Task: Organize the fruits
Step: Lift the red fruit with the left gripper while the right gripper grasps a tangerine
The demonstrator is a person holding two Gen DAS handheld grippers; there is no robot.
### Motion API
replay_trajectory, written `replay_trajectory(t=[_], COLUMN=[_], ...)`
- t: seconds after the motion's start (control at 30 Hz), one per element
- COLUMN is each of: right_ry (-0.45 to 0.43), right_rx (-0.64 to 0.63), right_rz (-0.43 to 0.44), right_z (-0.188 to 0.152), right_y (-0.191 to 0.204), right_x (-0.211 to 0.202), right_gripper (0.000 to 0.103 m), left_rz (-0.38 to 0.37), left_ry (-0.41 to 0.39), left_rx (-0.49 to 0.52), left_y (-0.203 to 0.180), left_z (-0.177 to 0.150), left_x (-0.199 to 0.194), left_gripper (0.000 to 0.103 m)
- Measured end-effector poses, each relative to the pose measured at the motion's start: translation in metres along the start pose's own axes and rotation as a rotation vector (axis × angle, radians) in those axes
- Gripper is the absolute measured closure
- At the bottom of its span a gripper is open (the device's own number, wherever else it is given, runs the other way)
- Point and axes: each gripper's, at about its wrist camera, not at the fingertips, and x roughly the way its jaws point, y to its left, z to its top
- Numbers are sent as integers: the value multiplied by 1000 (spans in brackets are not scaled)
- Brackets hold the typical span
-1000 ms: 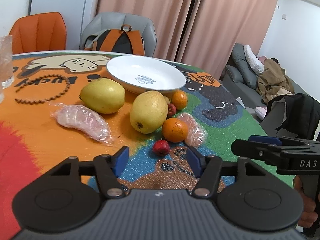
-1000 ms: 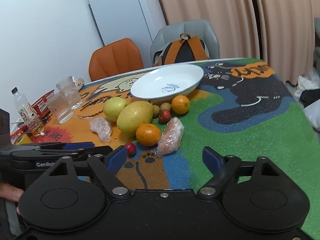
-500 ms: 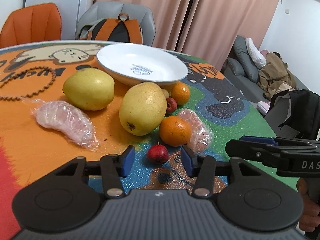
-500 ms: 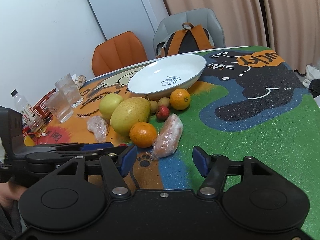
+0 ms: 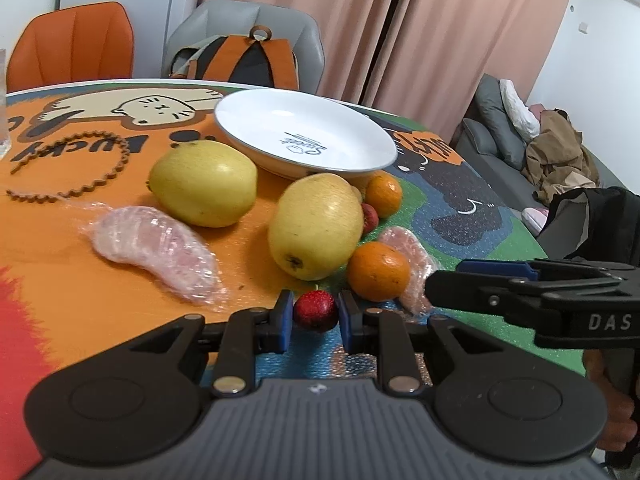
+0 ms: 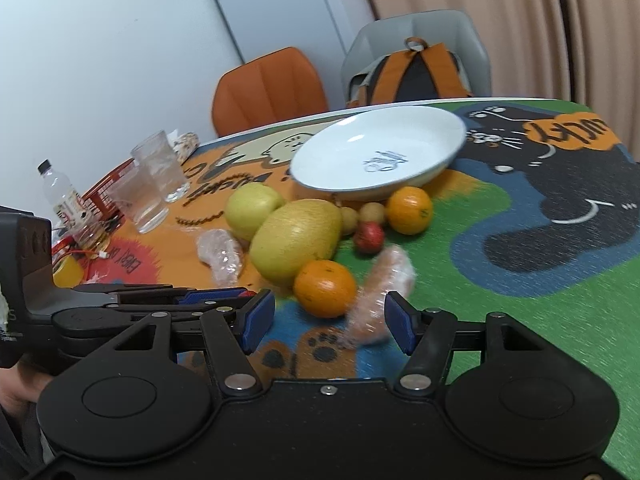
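My left gripper [image 5: 314, 318] has its blue pads closed against a small red fruit [image 5: 315, 311] on the table mat. Behind it lie two yellow pears [image 5: 316, 226] [image 5: 203, 182], two oranges [image 5: 378, 270] [image 5: 383, 194], another small red fruit [image 5: 370, 216] and two plastic-wrapped pink pieces [image 5: 160, 246] [image 5: 412, 258]. An empty white plate [image 5: 304, 136] stands at the back. My right gripper [image 6: 328, 322] is open and empty, just in front of the near orange [image 6: 325, 288] and a wrapped piece [image 6: 380, 288].
A bead string [image 5: 72, 168] lies at the left. Two glasses [image 6: 160, 172], a bottle [image 6: 60, 196] and a red basket [image 6: 106, 188] stand at the far left of the table. Chairs with a backpack [image 5: 244, 60] stand behind it.
My left gripper moved forward and closed its pads onto the small red fruit. My right gripper moved forward toward the near orange and wrapped piece and narrowed somewhat.
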Motion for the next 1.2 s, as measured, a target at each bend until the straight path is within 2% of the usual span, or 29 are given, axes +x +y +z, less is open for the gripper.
replay_trajectory(t=[0.4, 0.9, 0.93, 0.97, 1.0, 1.03, 1.2], right_ry=[30, 47, 47, 47, 46, 49, 45], right_rx=[-28, -64, -69, -78, -86, -96, -88], right_rz=[7, -50, -49, -54, -65, -86, -60], right_z=[9, 11, 11, 11, 11, 11, 13], right_y=[14, 19, 20, 21, 22, 23, 21], right_x=[23, 43, 44, 44, 45, 46, 41], right_gripper=[43, 42, 43, 48, 63, 63, 64], left_rz=[43, 61, 62, 63, 64, 64, 60], left_ry=[-33, -62, -63, -64, -64, -64, -74], left_rx=[-34, -55, -56, -57, -58, -60, -55], left_y=[21, 34, 34, 35, 35, 35, 34], left_z=[3, 7, 7, 7, 8, 8, 13], left_x=[-19, -28, -28, -28, -28, -29, -31], left_gripper=[81, 81, 81, 81, 81, 81, 81])
